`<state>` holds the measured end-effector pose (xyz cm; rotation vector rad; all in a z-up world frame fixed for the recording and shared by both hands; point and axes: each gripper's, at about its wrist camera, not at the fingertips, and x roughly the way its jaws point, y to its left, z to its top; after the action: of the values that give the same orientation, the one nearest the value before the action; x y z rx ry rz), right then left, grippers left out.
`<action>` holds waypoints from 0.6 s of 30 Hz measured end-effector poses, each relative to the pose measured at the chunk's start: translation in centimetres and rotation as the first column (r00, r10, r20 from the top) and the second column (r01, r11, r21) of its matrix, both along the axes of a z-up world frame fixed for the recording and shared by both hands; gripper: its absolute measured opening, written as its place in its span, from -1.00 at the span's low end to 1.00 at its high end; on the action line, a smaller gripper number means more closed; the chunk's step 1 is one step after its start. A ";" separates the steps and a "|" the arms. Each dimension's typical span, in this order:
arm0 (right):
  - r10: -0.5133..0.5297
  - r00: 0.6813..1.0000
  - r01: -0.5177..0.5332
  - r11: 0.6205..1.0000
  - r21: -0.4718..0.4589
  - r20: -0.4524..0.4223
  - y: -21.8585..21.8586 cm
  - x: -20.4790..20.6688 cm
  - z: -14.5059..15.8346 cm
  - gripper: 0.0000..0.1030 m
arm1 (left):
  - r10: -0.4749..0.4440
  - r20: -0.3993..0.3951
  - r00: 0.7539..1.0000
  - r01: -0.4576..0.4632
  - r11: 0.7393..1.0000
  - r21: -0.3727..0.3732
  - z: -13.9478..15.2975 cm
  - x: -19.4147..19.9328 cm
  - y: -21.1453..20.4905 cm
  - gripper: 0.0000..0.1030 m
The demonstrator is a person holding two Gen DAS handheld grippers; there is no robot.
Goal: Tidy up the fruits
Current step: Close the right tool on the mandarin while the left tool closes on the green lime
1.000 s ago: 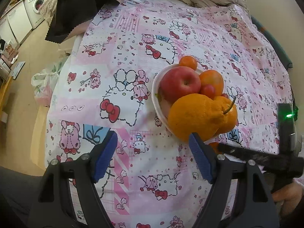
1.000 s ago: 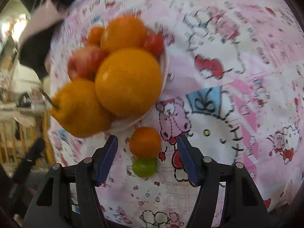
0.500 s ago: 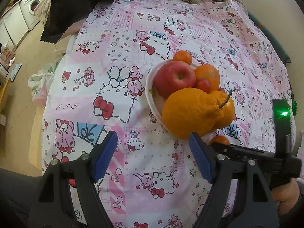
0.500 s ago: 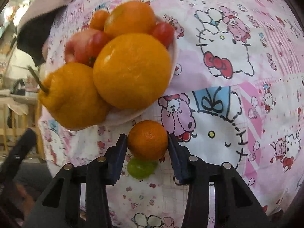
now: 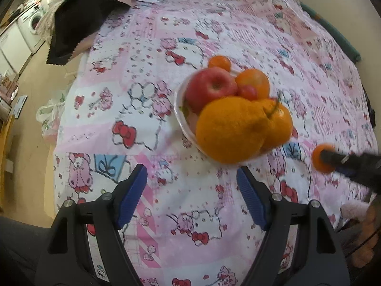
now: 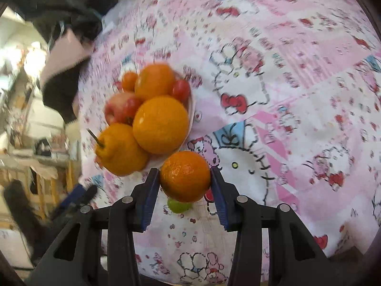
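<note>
A small orange [image 6: 185, 176] is clamped between the blue pads of the right gripper [image 6: 184, 186], above the patterned sheet [image 6: 297, 95] beside the heaped fruit bowl [image 5: 181, 119] (a green fruit [image 6: 179, 206] lies beneath). The left gripper [image 5: 191, 190] is held wide apart, empty.
</note>
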<state>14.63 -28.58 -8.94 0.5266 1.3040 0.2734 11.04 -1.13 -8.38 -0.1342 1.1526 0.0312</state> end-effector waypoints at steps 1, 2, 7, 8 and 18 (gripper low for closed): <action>-0.021 1.000 0.021 1.000 0.006 0.007 -0.4 -0.2 0.3 -0.12 | -0.016 -0.012 1.000 0.016 1.000 0.001 -0.3 -0.2 -0.6 0.45; -0.044 0.999 0.044 0.999 0.016 0.017 -0.9 -0.5 0.7 -0.12 | -0.026 -0.019 0.999 0.026 1.000 -0.002 -0.4 -0.4 -1.0 0.45; -0.133 0.991 0.132 0.990 0.049 0.028 -2.7 -1.1 1.3 -0.12 | -0.129 -0.040 0.991 0.128 0.992 -0.012 -1.7 -1.4 -5.0 0.44; -0.149 0.988 0.148 0.988 0.055 0.026 -3.0 -1.0 1.2 -0.12 | -0.145 -0.044 0.988 0.144 0.989 -0.020 -2.0 -1.5 -5.8 0.42; -0.184 0.983 0.181 0.977 0.117 0.016 -3.9 -0.5 1.0 -0.12 | -0.254 -0.132 0.958 0.257 0.966 0.005 -7.2 -0.8 -12.7 0.12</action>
<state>14.14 -32.51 -7.90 0.7338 1.2095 0.2030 10.22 -13.83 -15.56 0.0377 1.2924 -0.1791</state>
